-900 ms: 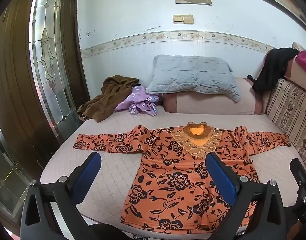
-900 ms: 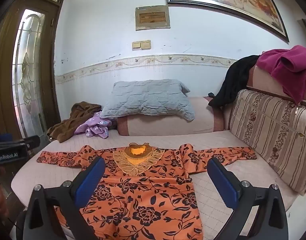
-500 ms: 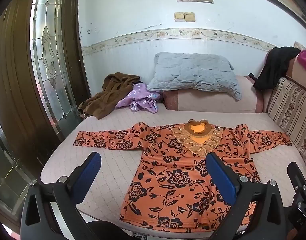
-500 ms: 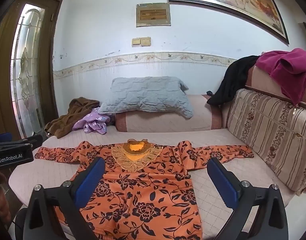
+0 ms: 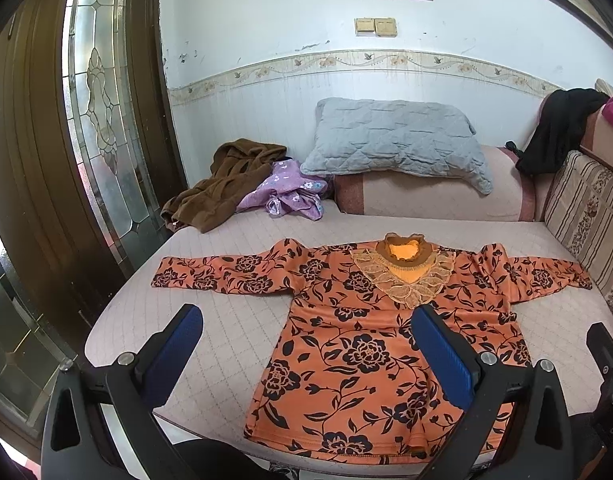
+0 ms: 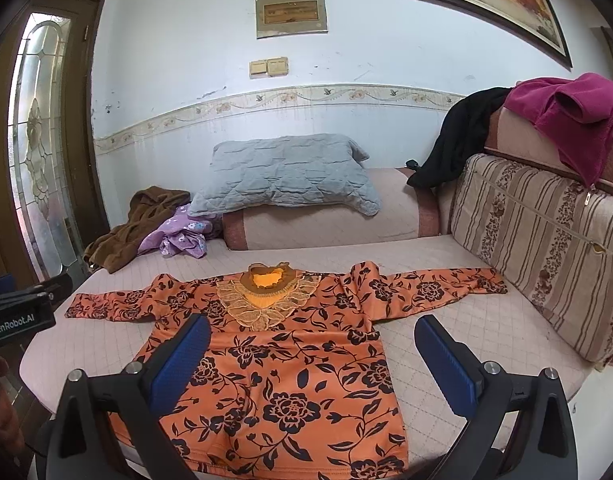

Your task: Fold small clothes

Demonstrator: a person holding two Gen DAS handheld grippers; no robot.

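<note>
An orange long-sleeved top with black flowers [image 5: 370, 344] lies flat, front up, on the pink quilted daybed [image 5: 234, 312], both sleeves spread out sideways. It also shows in the right wrist view [image 6: 290, 376]. My left gripper [image 5: 306, 344] is open and empty, held above the near edge, over the top's left hem side. My right gripper [image 6: 310, 356] is open and empty, above the top's right half near the hem. Neither touches the cloth.
A grey pillow [image 5: 394, 140] lies on a bolster at the back. A brown garment [image 5: 226, 184] and a purple one [image 5: 290, 196] lie at the back left. A striped cushion [image 6: 546, 248] lines the right side, with black and magenta clothes above. A glass door [image 5: 102, 128] stands left.
Both grippers have risen and drawn back slightly, so the top sits a little lower and farther in view. The top has not moved and both grippers stayed open.
</note>
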